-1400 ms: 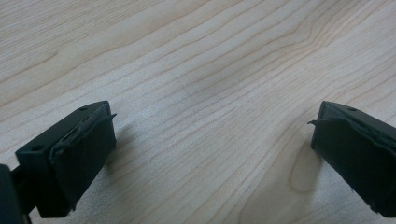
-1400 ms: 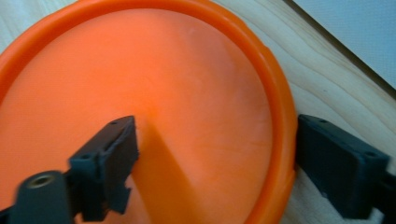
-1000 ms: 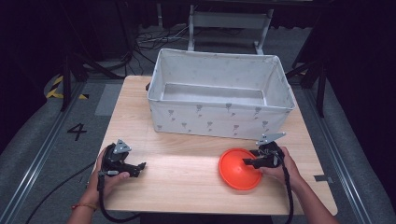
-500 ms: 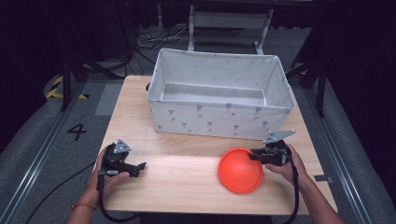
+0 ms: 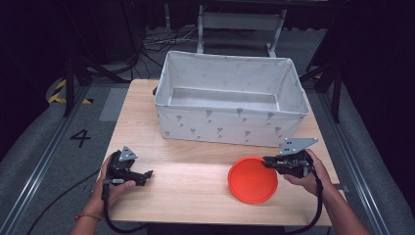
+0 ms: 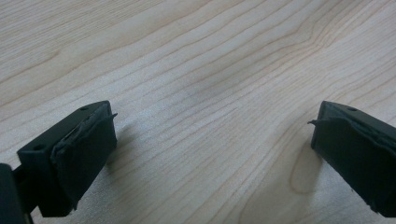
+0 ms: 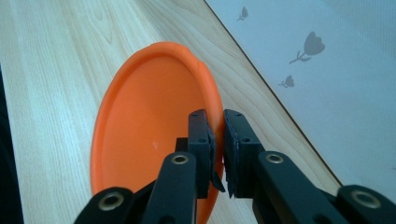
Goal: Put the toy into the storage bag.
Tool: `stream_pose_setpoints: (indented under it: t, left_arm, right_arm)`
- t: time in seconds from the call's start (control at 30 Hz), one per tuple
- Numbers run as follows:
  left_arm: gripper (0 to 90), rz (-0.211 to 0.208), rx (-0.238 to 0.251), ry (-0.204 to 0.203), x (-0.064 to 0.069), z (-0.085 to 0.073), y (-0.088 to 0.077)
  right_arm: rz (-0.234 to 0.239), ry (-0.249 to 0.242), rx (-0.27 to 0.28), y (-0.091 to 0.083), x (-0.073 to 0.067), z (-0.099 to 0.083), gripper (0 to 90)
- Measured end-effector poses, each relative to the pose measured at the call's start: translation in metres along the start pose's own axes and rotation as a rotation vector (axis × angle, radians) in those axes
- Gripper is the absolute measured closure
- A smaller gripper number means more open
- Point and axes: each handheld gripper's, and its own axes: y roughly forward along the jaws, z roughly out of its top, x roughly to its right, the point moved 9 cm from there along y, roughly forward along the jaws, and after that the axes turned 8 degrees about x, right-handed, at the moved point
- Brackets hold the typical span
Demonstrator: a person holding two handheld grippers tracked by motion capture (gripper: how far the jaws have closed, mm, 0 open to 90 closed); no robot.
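Jaws of the right gripper [image 5: 268, 160] are seen pinched narrowly on the rim of an orange plate [image 5: 252, 179], having just been closing onto it; in the right gripper view the two black pads [image 7: 201, 140] are pressed against the plate's [image 7: 149, 135] edge from either side. In the high view the plate is found at the lower right of the frame, on the wooden table [image 5: 191, 196], with its right rim caught by the gripper and tilted rather than flat. It is placed just in front of the white fabric bin [image 5: 230, 128], whose patterned wall [image 7: 322, 70] is seen at the upper right of the right gripper view.

At the lower left of the high view the left gripper [image 5: 147, 174] is held low over the table, well apart from the plate. Its jaws are spread wide in the left gripper view, with bare wood [image 6: 201, 93] between them and nothing gripped.
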Motion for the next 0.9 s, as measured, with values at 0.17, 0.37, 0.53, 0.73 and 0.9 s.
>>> stream_pose_setpoints:
  t: [0.17,0.37,0.53,0.73,0.9]
  left_arm:
    - [0.4,-0.001,0.000,0.000,0.000,0.000,0.000]
    - [0.4,-0.003,0.000,0.002,0.000,0.000,0.000]
    - [0.4,-0.003,0.000,0.002,0.000,0.000,0.000]
    - [0.4,-0.003,0.000,0.001,0.000,0.000,0.000]
    - [0.4,-0.003,0.000,0.002,0.000,0.000,0.000]
  right_arm:
    - [0.002,-0.011,0.006,-0.007,0.000,0.010,82.1]
    - [-0.022,-0.050,-0.026,-0.016,0.004,0.020,82.2]
    - [-0.045,-0.084,-0.047,-0.025,0.005,0.027,82.2]
    - [-0.069,-0.096,-0.050,-0.036,0.010,0.033,82.1]
    - [-0.087,-0.103,-0.040,-0.050,0.014,0.043,82.1]
